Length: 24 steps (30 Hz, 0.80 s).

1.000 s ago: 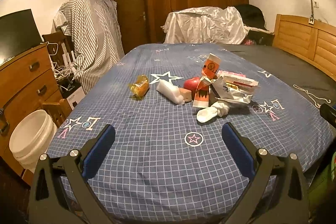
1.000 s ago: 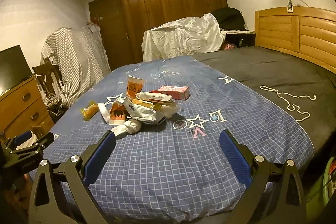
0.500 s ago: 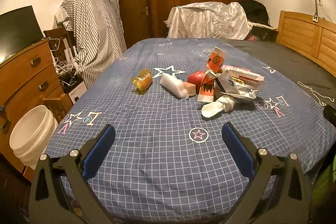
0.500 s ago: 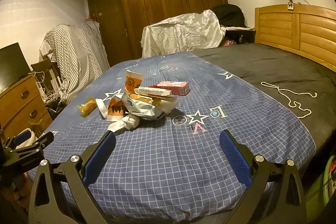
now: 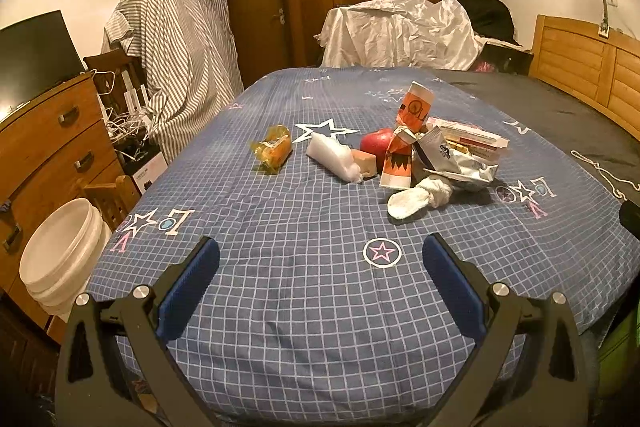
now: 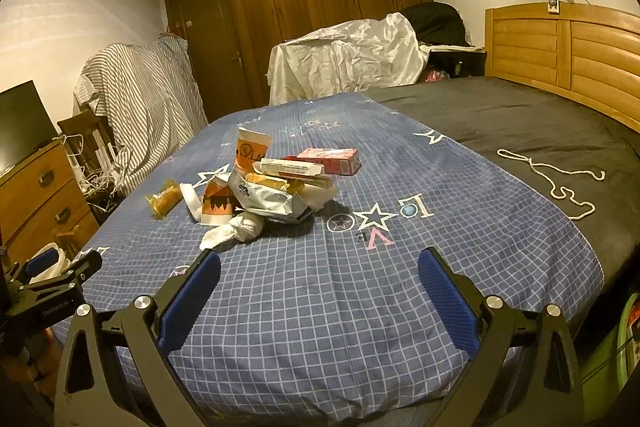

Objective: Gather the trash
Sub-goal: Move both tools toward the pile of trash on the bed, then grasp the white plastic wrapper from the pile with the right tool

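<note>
Both jaws gape wide and empty, my left gripper [image 5: 320, 269] and right gripper [image 6: 318, 273] hovering over the near edge of the blue checked bedspread [image 5: 304, 291], the trash pile [image 5: 432, 155] sitting mid-bed well ahead. I'd go for the knotted white wad [image 5: 420, 197] first, it's nearest and loose, coming in low and pinching its knot. Plenty of bare cover between; the white bucket [image 5: 60, 251] waits off the left edge.
</note>
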Motion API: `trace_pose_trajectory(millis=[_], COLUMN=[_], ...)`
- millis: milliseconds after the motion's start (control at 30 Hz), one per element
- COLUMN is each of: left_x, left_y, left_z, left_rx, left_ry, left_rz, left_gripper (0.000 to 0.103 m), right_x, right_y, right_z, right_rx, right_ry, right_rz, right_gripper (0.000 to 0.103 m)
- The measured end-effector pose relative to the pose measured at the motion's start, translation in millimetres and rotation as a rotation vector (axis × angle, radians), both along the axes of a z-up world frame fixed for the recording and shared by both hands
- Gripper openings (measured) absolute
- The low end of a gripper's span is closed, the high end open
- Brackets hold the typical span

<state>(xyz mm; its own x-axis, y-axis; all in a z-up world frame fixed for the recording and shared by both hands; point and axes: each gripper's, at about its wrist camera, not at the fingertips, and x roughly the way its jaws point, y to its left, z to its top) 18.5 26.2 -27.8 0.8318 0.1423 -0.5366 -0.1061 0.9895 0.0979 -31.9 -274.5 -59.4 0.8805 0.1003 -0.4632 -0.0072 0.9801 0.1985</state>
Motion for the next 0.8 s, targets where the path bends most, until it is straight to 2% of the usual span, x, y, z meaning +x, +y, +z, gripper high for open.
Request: trace_pose_trajectory(millis=[433,800], left_x=[8.3,26.8], left_y=[5.0,10.8], left_z=[-6.5,-21.4], left_rx=[0.007,0.013], left_ry=[0.032,0.095], left_rz=[0.018,0.044], left_gripper=[0.098,0.098], right_x=[10.3,40.7], right_y=[3.5,14.6], right_z=[-5.5,-19.9], right_rx=[-0.007,-0.053], right_ry=[0.015,0.029], right_rz=[0.011,0.060], right_gripper=[0.098,0.098])
